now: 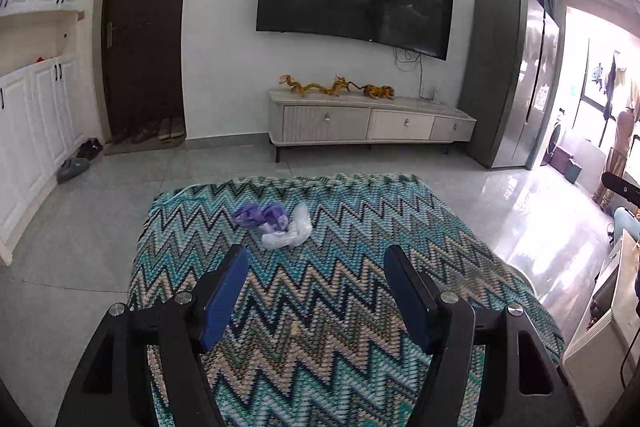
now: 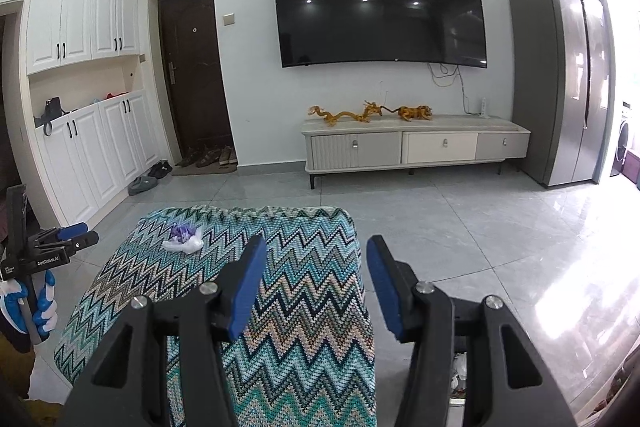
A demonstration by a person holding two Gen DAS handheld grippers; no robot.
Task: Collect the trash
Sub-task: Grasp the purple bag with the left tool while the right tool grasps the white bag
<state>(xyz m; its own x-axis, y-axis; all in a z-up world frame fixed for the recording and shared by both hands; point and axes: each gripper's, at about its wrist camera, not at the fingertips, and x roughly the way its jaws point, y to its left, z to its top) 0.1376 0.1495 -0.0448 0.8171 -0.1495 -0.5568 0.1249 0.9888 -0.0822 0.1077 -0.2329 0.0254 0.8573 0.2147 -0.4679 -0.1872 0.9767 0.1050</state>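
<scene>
Reaching for the trash: the left gripper (image 1: 316,259) hangs over the zigzag cloth (image 1: 340,307), fingers spread and empty, near a crumpled white and purple wrapper (image 1: 280,225) lying toward the far left. The right gripper (image 2: 316,255), also spread, holds nothing. Next, I judge, left must straddle the wrapper, then pinch.

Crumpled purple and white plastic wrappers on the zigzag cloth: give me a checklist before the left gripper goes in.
1. Crumpled purple and white plastic wrappers in view, unobstructed: ok.
2. Left gripper open, nothing between fingers: ok.
3. Left gripper lined up with wrappers: not ok, they lie slightly left of centre.
4. Right gripper open, empty, clear of wrappers: ok.
5. Trash bin location: cannot tell.
</scene>
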